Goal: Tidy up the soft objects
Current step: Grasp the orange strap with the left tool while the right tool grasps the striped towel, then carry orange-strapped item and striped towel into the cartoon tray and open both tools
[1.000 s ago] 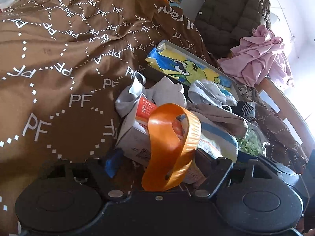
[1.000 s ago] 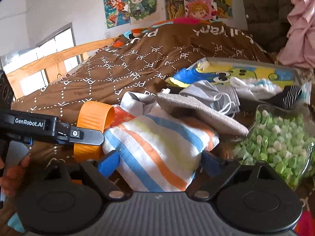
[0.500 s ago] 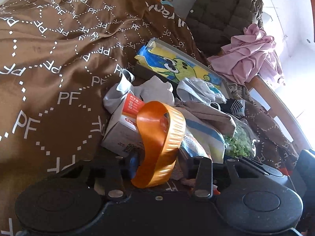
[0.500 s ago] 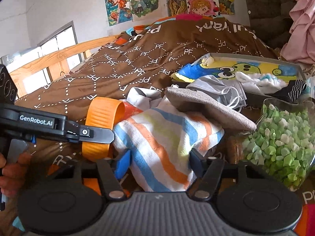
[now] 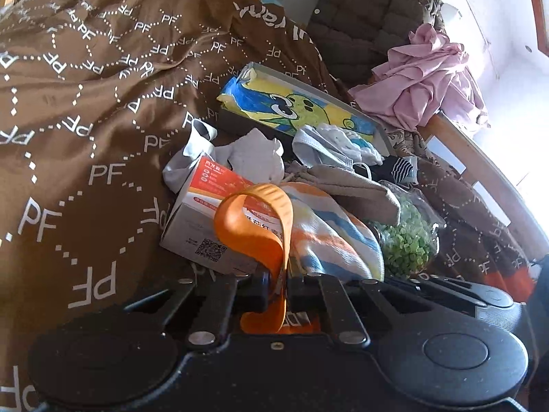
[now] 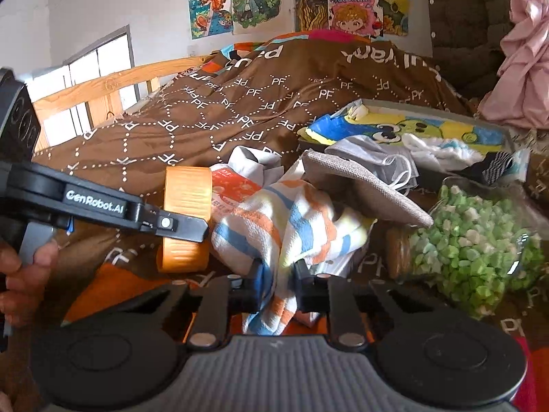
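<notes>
The left gripper (image 5: 276, 283) pinches the flat orange rubber loop band (image 5: 254, 226), at 6 o'clock of the brown quilt (image 5: 85, 103). At its 3 o'clock, the right gripper (image 6: 277, 283) clamps the striped terry towel (image 6: 284, 226).

"GenRobot.AI" on left gripper (image 6: 185, 226), repeated "PF" on brown bedspread (image 6: 240, 110)

A jar of green bits (image 6: 480, 240) lies beside a cardboard box (image 5: 212, 219).

Right claw (image 6: 277, 279) pinches the striped towel (image 6: 295, 219) beside the orange band (image 6: 187, 218).
</notes>
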`<state>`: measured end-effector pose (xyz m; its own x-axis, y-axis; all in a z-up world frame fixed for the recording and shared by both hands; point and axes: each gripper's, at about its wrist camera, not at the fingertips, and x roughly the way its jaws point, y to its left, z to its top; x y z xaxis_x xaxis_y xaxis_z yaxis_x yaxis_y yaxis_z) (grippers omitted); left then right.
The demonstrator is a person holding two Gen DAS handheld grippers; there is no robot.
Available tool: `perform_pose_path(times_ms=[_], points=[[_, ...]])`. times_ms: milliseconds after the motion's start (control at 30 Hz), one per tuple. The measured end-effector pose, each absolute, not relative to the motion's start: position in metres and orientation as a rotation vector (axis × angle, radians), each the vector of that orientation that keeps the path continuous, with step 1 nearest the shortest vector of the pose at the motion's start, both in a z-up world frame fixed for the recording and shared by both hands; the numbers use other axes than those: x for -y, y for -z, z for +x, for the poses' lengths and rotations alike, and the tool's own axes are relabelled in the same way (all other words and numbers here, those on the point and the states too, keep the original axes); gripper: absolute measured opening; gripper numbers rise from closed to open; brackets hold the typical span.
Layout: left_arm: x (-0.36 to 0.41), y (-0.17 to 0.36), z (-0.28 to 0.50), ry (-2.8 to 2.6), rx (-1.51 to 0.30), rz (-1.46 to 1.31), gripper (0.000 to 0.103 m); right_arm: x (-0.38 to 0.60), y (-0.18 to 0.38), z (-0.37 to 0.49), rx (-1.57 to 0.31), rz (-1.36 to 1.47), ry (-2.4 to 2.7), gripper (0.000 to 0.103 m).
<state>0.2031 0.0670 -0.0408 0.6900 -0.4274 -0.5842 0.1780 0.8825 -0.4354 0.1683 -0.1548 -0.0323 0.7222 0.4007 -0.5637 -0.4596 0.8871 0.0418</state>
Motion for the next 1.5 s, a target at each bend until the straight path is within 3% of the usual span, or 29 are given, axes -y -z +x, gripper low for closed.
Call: perform_pose_path(times_ms=[633,967,1267,1500], points=[[-0.049,-0.013,0.112,0.372,-0.604,-0.303,0.004,0.166,-0.035,0.046,-0.476,-0.196,-0.365,0.017],[-0.025,-0.082,0.066,0.435,-0.487,-0.265,0.004,0.191,-0.127,-0.007,-0.387,-0.202,-0.337,0.017],[-0.021,-0.152,0.096,0.439,-0.432,-0.172,0.005,0.195,-0.216,0.034,-0.351,-0.148,-0.383,0.017],[-0.029,-0.172,0.162,0.424,-0.43,-0.168,0.005,0.194,-0.235,0.114,-0.329,-0.048,-0.357,0.017]])
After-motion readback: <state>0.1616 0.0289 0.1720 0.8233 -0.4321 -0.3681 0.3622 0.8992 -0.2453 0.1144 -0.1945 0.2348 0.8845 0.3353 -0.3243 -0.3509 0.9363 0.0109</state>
